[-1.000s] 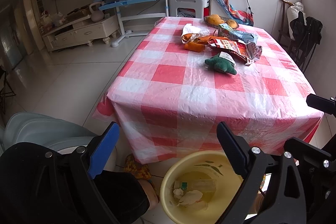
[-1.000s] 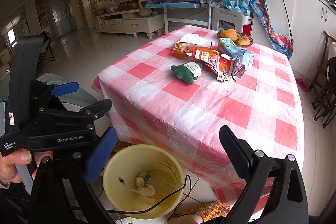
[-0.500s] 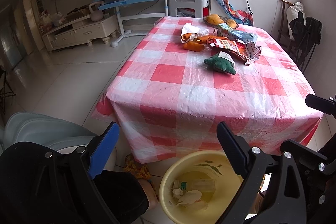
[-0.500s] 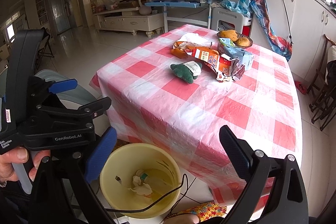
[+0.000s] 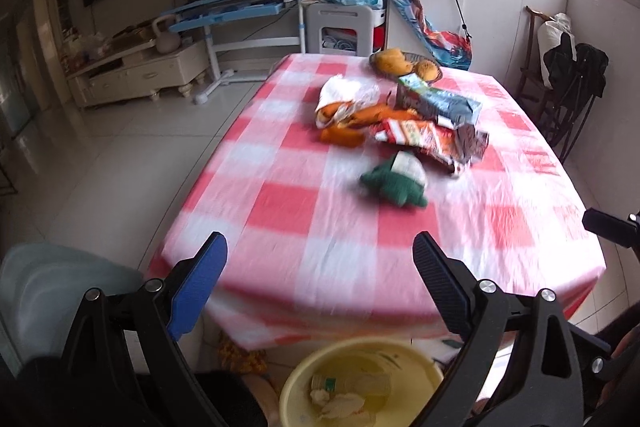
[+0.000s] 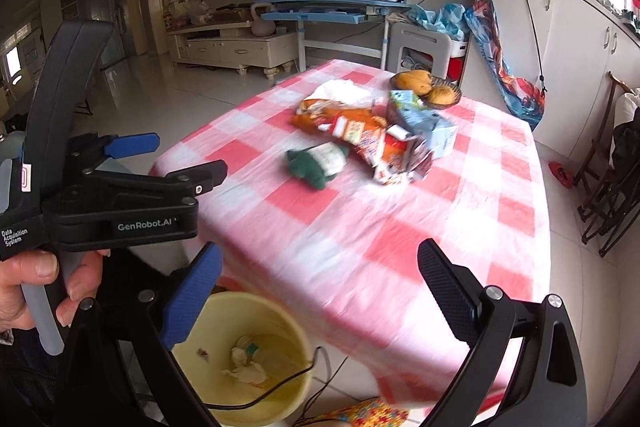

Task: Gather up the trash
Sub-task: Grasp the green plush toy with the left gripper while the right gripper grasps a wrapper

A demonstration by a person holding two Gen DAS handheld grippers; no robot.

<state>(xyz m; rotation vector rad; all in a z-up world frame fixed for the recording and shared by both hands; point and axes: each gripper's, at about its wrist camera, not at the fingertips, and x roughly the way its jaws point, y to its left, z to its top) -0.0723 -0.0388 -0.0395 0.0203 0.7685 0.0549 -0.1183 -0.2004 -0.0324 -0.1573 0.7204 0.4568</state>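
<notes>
Trash sits in a loose pile toward the far half of the surface (image 5: 304, 211), which carries a red-and-white checked cloth. From my left wrist view I read a crumpled red snack wrapper (image 5: 430, 139), a blue-green carton (image 5: 438, 103) just behind it, and white paper over orange wrapping (image 5: 348, 107) to their left. A green stuffed toy (image 5: 394, 181) lies just in front of the wrapper, nearer to me. A dish of round orange items (image 5: 404, 63) stands behind the pile.

My left gripper (image 5: 316, 283) hangs off the near edge of the surface, jaws spread wide, nothing between them. My right gripper (image 6: 320, 291) is likewise held off the near edge, jaws spread, empty.

A yellow bucket (image 6: 292, 331) stands on the floor below the near edge, with crumpled scraps (image 6: 246, 365) inside. View is motion-blurred.
</notes>
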